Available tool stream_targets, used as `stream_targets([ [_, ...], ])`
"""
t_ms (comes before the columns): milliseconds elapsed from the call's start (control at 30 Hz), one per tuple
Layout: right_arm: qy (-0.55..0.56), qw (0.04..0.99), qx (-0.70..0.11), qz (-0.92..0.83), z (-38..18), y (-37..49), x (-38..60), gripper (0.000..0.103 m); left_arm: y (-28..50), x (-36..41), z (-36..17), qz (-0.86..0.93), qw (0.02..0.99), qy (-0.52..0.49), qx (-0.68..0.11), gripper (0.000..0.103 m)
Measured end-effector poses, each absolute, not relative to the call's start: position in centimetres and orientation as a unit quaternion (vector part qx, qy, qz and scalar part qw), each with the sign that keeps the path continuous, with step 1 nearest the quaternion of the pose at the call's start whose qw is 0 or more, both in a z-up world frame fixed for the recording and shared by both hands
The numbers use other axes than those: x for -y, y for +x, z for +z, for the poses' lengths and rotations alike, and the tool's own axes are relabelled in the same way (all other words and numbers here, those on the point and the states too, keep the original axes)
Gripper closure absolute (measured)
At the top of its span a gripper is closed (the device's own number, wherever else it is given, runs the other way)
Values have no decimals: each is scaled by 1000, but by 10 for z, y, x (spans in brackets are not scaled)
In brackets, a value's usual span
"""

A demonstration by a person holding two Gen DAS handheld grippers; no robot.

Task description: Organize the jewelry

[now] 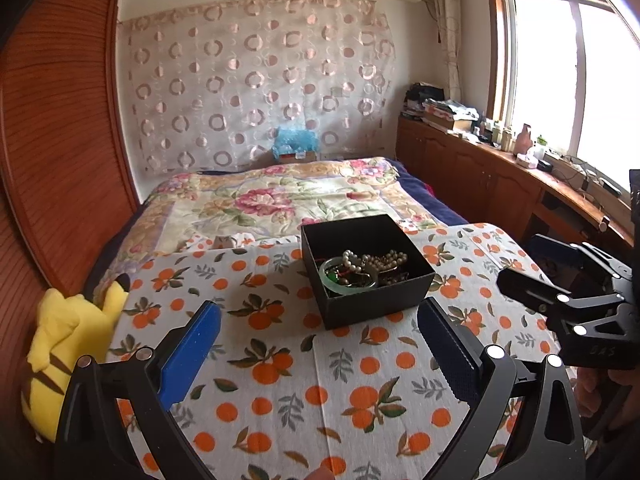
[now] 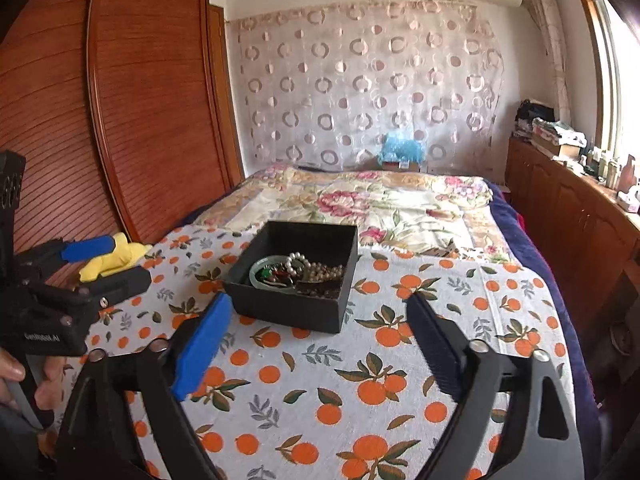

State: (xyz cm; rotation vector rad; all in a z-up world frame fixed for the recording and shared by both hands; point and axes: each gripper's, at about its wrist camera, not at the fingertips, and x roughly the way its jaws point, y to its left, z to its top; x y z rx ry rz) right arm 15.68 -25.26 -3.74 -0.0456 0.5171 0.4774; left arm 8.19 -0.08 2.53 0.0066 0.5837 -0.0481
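A black open box (image 1: pixel 366 306) stands on an orange-print cloth (image 1: pixel 280 360). Inside lie a green bangle (image 1: pixel 340 280), a pearl strand (image 1: pixel 372 260) and dark bead pieces. My left gripper (image 1: pixel 320 316) is open and empty, just short of the box's near wall. My right gripper (image 2: pixel 320 312) is open and empty, also just before the box (image 2: pixel 288 308), with the bangle (image 2: pixel 260 276) and pearls (image 2: pixel 316 266) visible in it. The left gripper shows at the left edge of the right wrist view (image 2: pixel 108 264); the right gripper shows at the right edge of the left wrist view (image 1: pixel 520 260).
A yellow plush toy (image 1: pixel 68 344) lies at the cloth's left edge, beside a wooden wardrobe (image 1: pixel 52 120). A floral bedspread (image 1: pixel 280 196) lies behind the cloth. Wooden cabinets (image 1: pixel 480 176) with clutter run under the window at right.
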Motion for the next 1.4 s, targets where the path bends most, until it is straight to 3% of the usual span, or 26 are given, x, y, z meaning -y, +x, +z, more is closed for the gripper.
stream_targets([
  [67, -22, 943, -240, 230, -32, 148, 255, 3, 72, 1, 29, -24, 960, 1, -280, 8],
  [667, 0, 962, -193, 193, -9, 94, 285, 3, 19, 0, 46, -4, 968, 4, -251, 8],
  [1400, -1, 962, -196, 190, -17, 83, 283, 3, 10, -7, 39, -1, 968, -5, -249, 8],
])
